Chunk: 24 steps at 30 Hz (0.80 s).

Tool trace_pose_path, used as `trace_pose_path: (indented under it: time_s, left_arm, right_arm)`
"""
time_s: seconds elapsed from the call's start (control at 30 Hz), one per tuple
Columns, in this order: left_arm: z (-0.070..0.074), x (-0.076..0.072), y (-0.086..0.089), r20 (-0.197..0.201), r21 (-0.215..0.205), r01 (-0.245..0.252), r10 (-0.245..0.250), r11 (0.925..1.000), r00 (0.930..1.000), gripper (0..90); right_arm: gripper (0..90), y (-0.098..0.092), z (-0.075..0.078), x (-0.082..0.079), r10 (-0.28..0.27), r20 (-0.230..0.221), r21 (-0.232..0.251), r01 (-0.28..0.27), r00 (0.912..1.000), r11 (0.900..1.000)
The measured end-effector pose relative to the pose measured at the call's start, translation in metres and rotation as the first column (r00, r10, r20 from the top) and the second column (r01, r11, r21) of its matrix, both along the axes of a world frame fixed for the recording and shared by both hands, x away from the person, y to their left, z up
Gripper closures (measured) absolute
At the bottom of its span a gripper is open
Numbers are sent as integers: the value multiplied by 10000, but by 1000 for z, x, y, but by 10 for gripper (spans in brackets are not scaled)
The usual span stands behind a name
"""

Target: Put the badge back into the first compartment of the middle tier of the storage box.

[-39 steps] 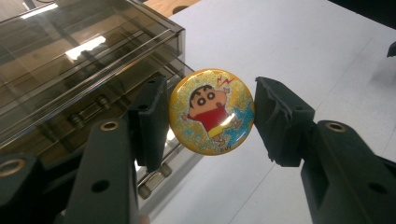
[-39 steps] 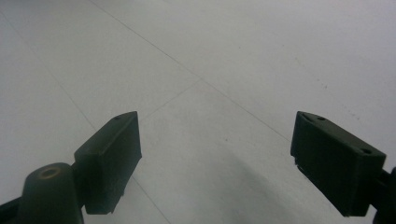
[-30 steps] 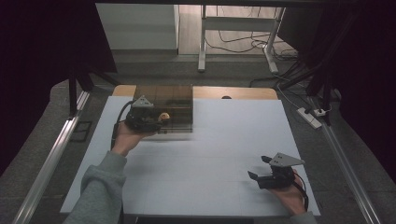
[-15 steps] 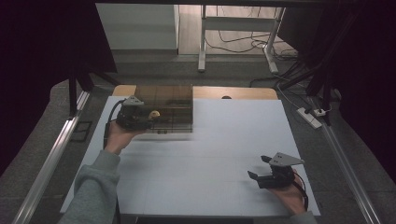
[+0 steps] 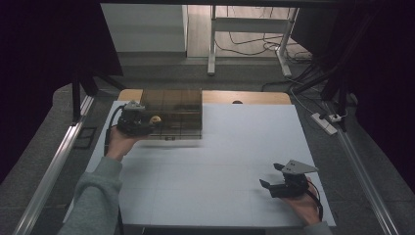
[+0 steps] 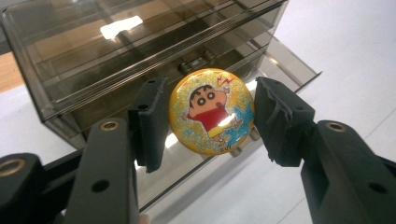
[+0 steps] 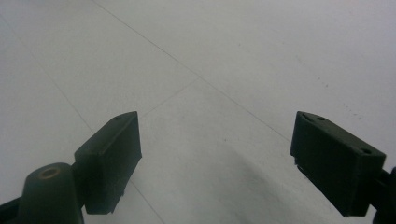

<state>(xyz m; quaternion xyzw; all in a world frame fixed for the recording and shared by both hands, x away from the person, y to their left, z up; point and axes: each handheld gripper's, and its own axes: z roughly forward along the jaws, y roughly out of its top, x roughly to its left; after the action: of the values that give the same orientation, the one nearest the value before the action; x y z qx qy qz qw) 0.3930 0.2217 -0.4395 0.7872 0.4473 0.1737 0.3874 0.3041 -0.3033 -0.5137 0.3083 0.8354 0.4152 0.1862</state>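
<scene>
A round yellow badge (image 6: 212,111) with a cartoon child on it sits edge to edge between the two black jaws of my left gripper (image 6: 210,114), which is shut on it. In the high view that gripper (image 5: 152,122) holds the badge (image 5: 155,118) in front of the left end of a smoky clear drawer box (image 5: 173,110). The box (image 6: 140,51) lies just behind the badge, and its lowest drawer stands out a little. My right gripper (image 5: 270,175) rests near the table's front right, open with nothing between its jaws (image 7: 215,154).
The white table top (image 5: 220,156) stretches between the two hands. A wooden strip (image 5: 244,97) runs along the far edge behind the box. Metal rails flank the table, and a power strip (image 5: 324,122) lies on the floor to the right.
My left hand has drifted left with the badge, from the box's front towards its left end. The right hand has stayed put.
</scene>
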Motion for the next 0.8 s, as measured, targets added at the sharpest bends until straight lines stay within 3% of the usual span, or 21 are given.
trace_pose_path:
  time_s: [0.4,0.8]
  left_arm:
    - [-12,12,9,-345,171,-407,413,9990,9986,469]
    - [-30,26,8,-834,741,-580,641,9956,9945,467]
  right_arm:
    - [160,0,0,1,5,-31,-58,-5,10000,10000]
    - [160,0,-1,1,49,-69,-109,-50,10000,9999]
